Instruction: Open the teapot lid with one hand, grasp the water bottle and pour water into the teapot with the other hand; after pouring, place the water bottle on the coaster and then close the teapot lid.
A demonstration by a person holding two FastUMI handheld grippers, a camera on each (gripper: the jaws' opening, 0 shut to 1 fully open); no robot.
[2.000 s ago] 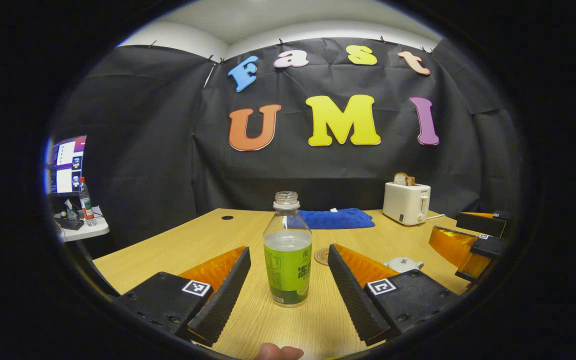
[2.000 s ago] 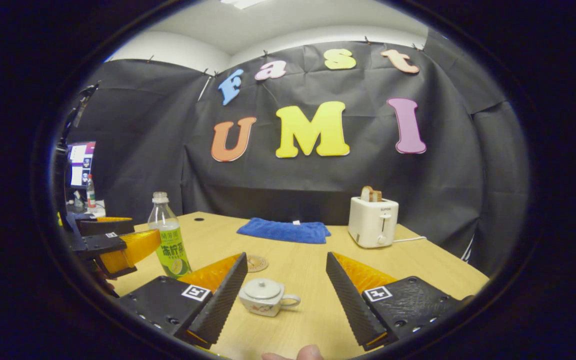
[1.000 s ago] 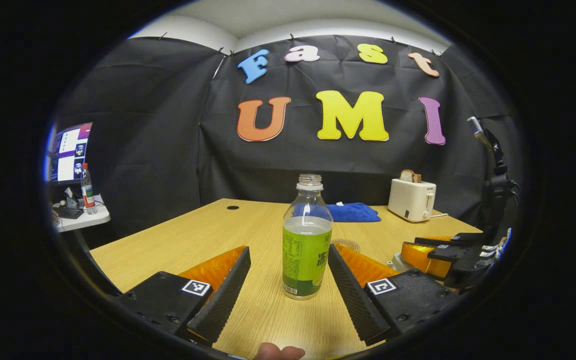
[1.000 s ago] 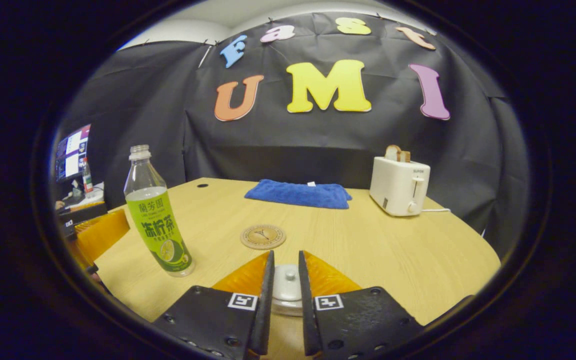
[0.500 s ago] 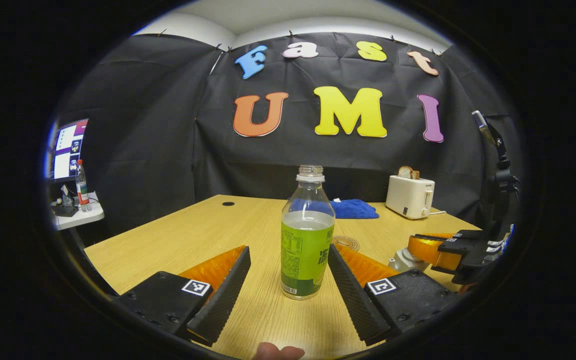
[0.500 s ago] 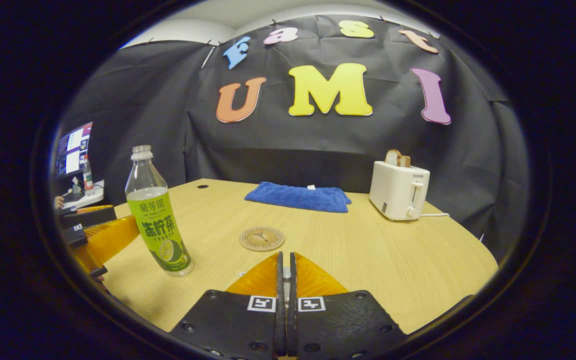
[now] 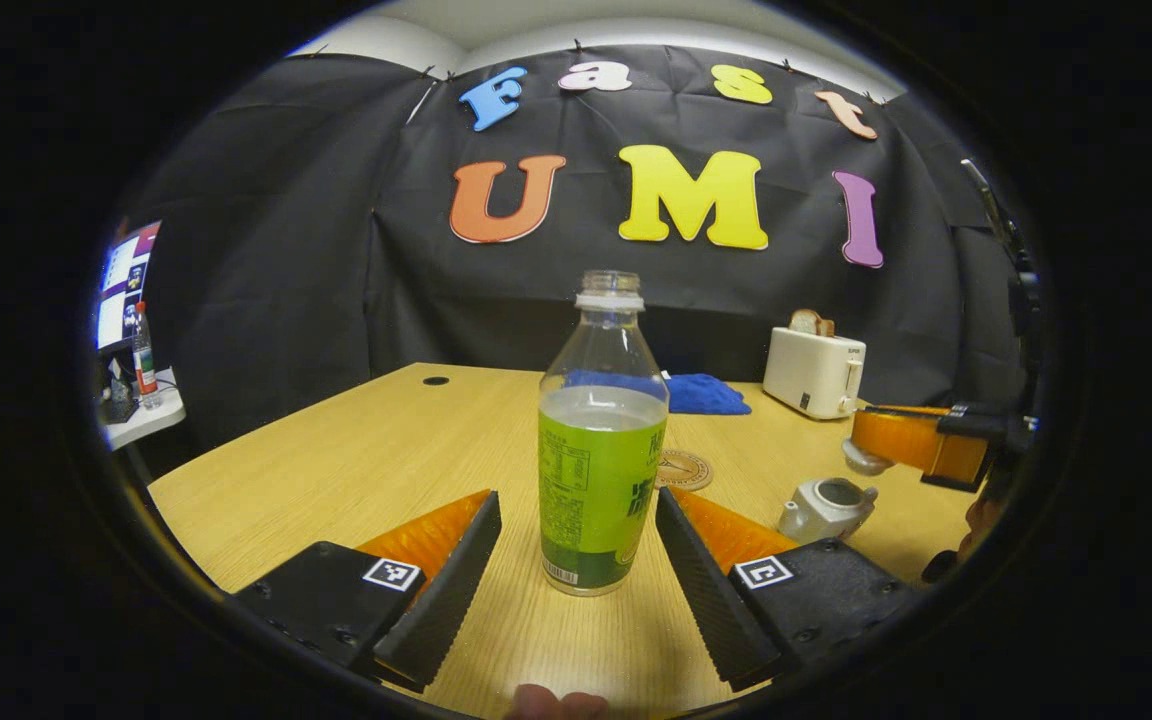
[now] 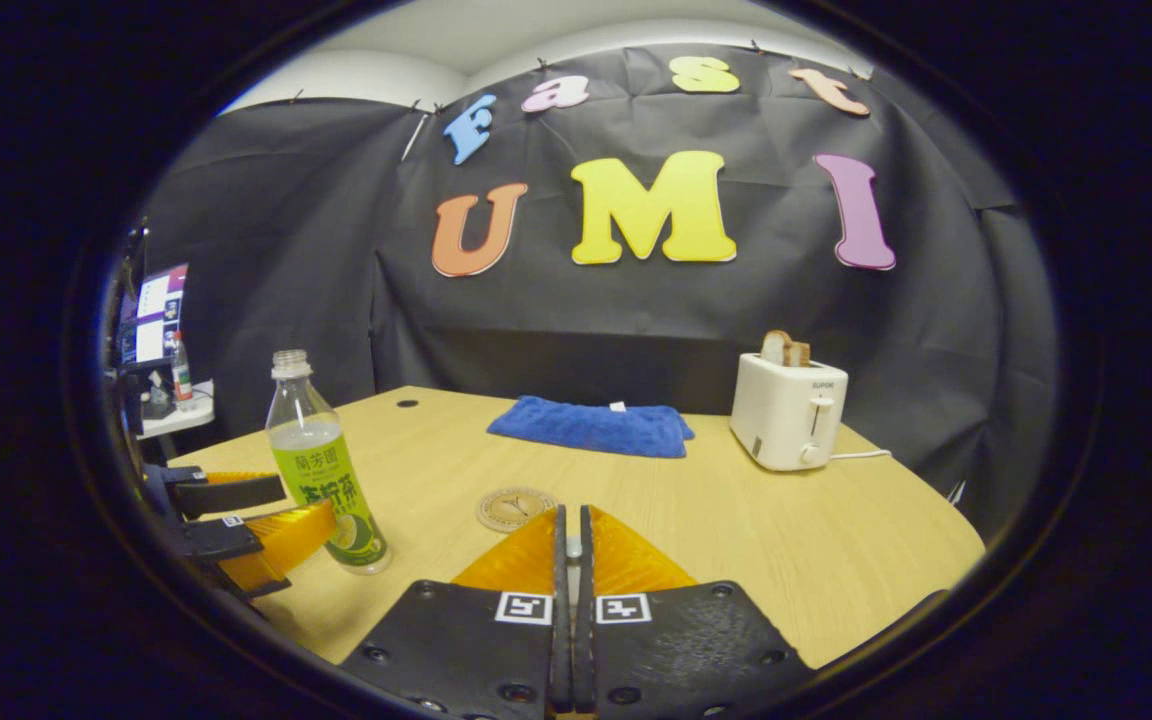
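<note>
Straddling the water bottle (image 7: 596, 440), the left gripper (image 7: 576, 575) has its fingers apart, neither touching the bottle, which stands upright and uncapped on the desk (image 7: 356, 450). The right gripper (image 8: 567, 560) has its fingers together, clamped on the teapot lid (image 7: 864, 458), held raised above the open teapot (image 7: 824, 507). The coaster (image 8: 513, 508) lies mid-desk, just beyond the right fingers.

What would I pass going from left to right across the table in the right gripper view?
The other tongs → water bottle → coaster → blue towel → toaster.
</note>
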